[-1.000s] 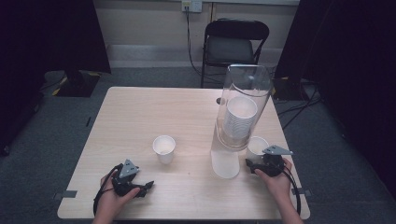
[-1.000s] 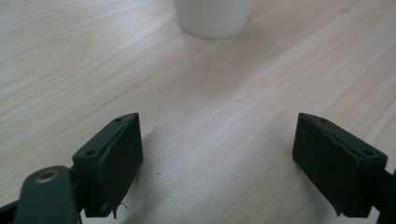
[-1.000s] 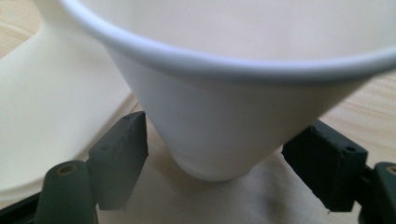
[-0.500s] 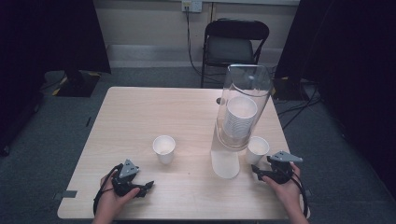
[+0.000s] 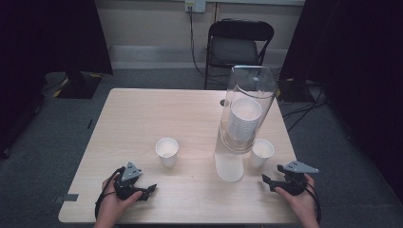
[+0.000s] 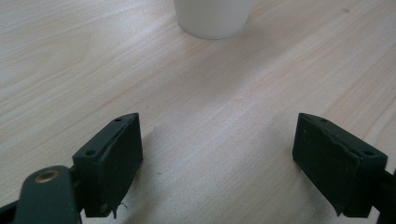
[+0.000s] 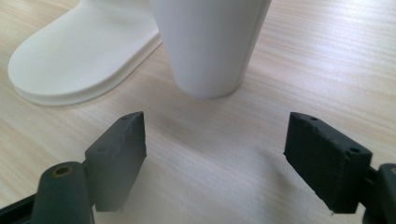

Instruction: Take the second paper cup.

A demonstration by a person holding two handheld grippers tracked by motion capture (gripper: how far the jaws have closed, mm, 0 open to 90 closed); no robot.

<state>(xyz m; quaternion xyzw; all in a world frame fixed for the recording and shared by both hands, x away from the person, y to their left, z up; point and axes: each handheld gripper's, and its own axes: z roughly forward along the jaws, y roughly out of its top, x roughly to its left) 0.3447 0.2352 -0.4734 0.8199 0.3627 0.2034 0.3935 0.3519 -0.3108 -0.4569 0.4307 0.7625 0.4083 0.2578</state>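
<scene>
- Right gripper [image 5: 269,179] just off right cup [image 5: 262,152], beside dispenser [image 5: 244,114] base; jaws wide, just been opening, empty.
- Left gripper [image 5: 148,189] idle, jaws wide, empty.
- Step: release done; next likely pulling another cup.

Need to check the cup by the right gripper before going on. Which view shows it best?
The high view: the right cup shows whole, upright, open-mouthed, beside the dispenser. The right gripper view shows just its lower wall ahead of the open jaws. The left gripper view shows the other cup instead.
</scene>
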